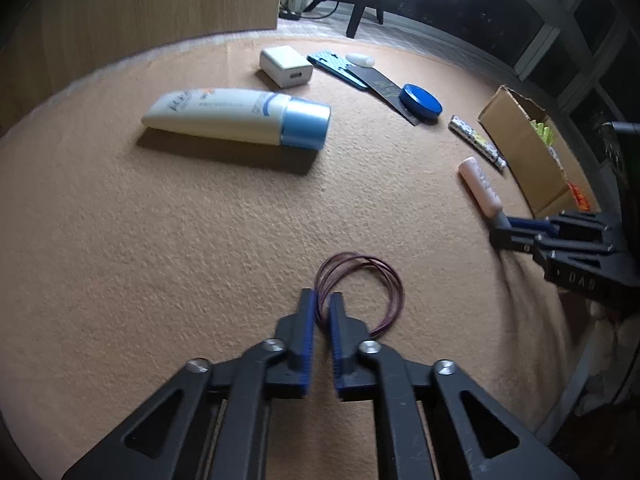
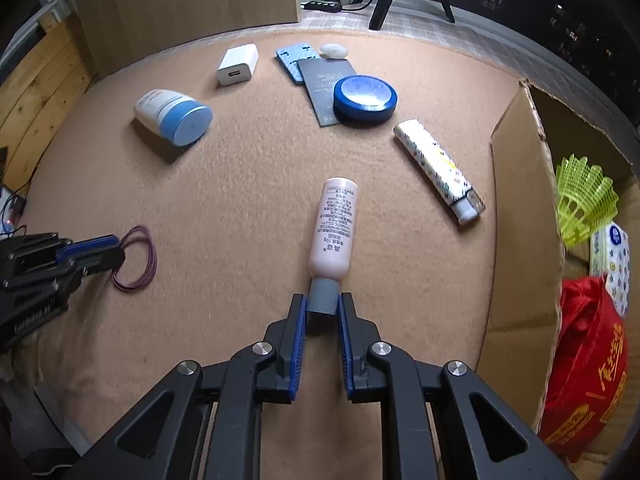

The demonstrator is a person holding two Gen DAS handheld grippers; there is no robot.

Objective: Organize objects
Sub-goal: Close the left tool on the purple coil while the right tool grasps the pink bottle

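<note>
My left gripper [image 1: 324, 300] is nearly shut with strands of a purple wire loop [image 1: 394, 284] between its blue pads, down on the tan blanket [image 1: 160, 240]; it also shows in the right wrist view [image 2: 116, 252] beside the loop [image 2: 138, 258]. My right gripper [image 2: 323, 303] is shut on the grey cap of a pink tube [image 2: 332, 232] that lies on the blanket; in the left wrist view the tube [image 1: 480, 190] points away from that gripper [image 1: 504, 226]. An open cardboard box [image 2: 520, 208] stands to the right.
On the blanket lie a white-and-blue tube [image 2: 172, 116], a white charger [image 2: 237, 65], a blue card [image 2: 296, 60], a dark card [image 2: 320, 80], a round blue tin [image 2: 365, 98], a white pebble-shaped item [image 2: 334, 51] and a patterned lighter [image 2: 438, 170]. The box holds a green shuttlecock [image 2: 584, 200], a tissue pack [image 2: 612, 264] and a red bag [image 2: 588, 364].
</note>
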